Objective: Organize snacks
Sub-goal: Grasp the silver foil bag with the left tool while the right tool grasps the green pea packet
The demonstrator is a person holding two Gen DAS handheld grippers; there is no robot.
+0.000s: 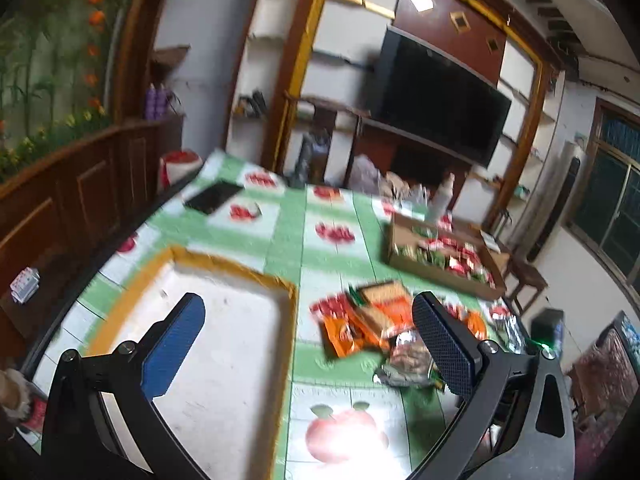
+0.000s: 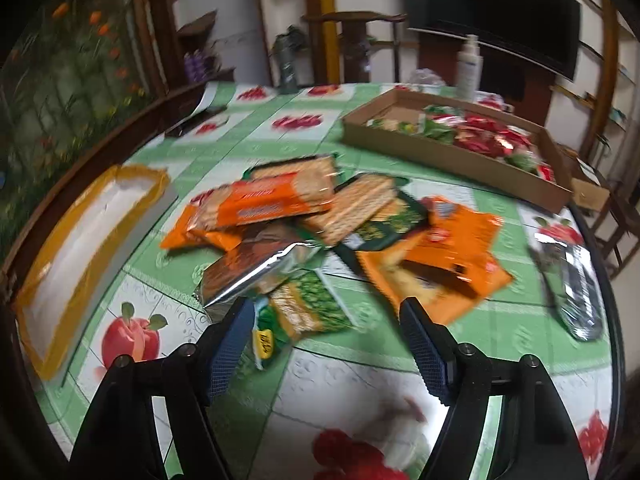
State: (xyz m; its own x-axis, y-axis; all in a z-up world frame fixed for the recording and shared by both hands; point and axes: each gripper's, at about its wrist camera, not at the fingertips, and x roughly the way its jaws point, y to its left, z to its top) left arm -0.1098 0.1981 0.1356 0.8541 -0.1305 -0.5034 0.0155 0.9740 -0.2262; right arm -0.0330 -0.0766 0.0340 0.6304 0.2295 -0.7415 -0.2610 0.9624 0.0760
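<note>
A pile of snack packets, orange, green and silver, lies in the middle of the green fruit-print table; it also shows in the left wrist view. My right gripper is open and empty, just in front of a green packet at the pile's near edge. My left gripper is open and empty, above the right edge of a white tray with yellow-taped rim, which is empty. That tray shows at the left in the right wrist view.
A cardboard box holding red and green packets stands at the back right, also in the left wrist view. A white bottle stands behind it. A silver packet lies at the right edge. A dark flat object lies far left.
</note>
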